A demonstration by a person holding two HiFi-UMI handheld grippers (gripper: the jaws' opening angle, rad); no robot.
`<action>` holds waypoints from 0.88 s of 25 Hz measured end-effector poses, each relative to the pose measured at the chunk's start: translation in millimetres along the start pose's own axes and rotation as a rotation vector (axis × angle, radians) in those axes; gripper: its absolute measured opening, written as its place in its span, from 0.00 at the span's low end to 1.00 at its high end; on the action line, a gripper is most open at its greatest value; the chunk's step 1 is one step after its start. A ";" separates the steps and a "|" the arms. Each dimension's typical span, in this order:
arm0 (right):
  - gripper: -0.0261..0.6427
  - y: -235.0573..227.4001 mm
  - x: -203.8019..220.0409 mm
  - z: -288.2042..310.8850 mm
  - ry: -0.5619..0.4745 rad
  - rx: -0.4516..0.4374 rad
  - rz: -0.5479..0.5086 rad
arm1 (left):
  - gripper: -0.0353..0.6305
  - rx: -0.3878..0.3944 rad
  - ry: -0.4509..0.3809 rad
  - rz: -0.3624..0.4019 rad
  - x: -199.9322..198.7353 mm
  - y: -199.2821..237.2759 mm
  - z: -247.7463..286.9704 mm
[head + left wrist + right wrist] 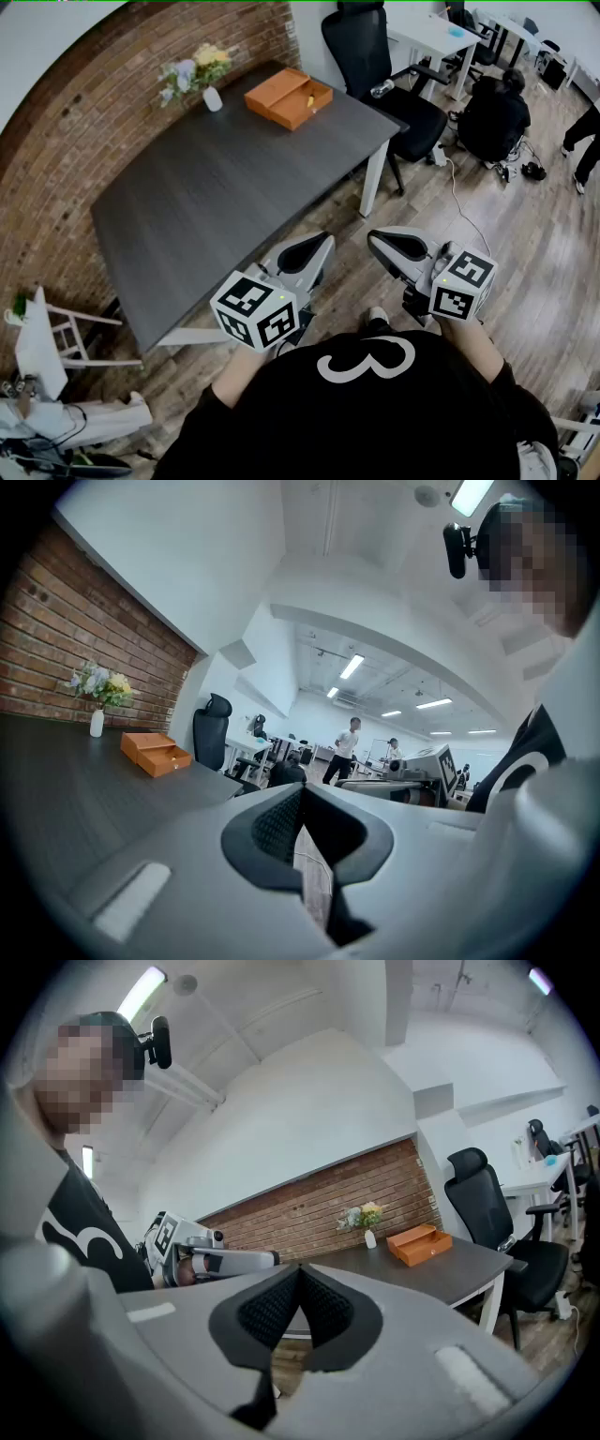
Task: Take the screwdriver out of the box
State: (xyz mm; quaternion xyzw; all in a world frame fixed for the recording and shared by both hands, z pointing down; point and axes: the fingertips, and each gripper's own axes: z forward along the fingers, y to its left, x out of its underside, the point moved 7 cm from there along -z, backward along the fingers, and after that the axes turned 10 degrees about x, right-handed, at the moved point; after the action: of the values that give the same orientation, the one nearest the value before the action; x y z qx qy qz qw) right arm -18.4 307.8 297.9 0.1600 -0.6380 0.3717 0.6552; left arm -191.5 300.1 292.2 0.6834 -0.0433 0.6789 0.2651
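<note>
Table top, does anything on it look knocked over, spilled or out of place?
Nothing stands out: the orange box sits flat, the flower vase stands upright beside it, and the table shows no spill.

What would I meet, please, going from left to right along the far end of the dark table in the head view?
A vase of flowers → orange box → black office chair, standing just past the table's corner.

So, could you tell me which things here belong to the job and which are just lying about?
For the job: box at the far corner of the table; left gripper and right gripper, both shut, empty.
Lying about: vase of flowers; office chair; white chair.
</note>
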 end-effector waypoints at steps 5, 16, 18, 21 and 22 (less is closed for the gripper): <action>0.04 2.4 -6.7 -0.6 -0.014 0.005 -0.013 | 0.07 0.005 -0.005 0.021 -8.3 -2.4 -3.8; 0.04 -3.0 -9.3 9.3 -0.031 -0.005 0.021 | 0.07 -0.008 -0.014 0.034 -10.7 6.3 -6.0; 0.04 -8.2 -9.4 11.9 -0.041 0.000 0.042 | 0.07 -0.010 -0.016 0.033 -12.0 10.9 -4.3; 0.04 -17.9 -8.7 15.8 -0.048 0.007 0.055 | 0.07 -0.002 -0.020 0.021 -11.8 19.6 1.1; 0.04 -21.7 -8.7 17.6 -0.047 0.006 0.056 | 0.07 0.003 -0.019 0.015 -11.5 22.9 4.0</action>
State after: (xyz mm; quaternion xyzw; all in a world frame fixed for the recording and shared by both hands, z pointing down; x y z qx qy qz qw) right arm -15.2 278.7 297.7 0.1527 -0.6564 0.3881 0.6287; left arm -198.3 275.3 288.4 0.6900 -0.0499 0.6743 0.2585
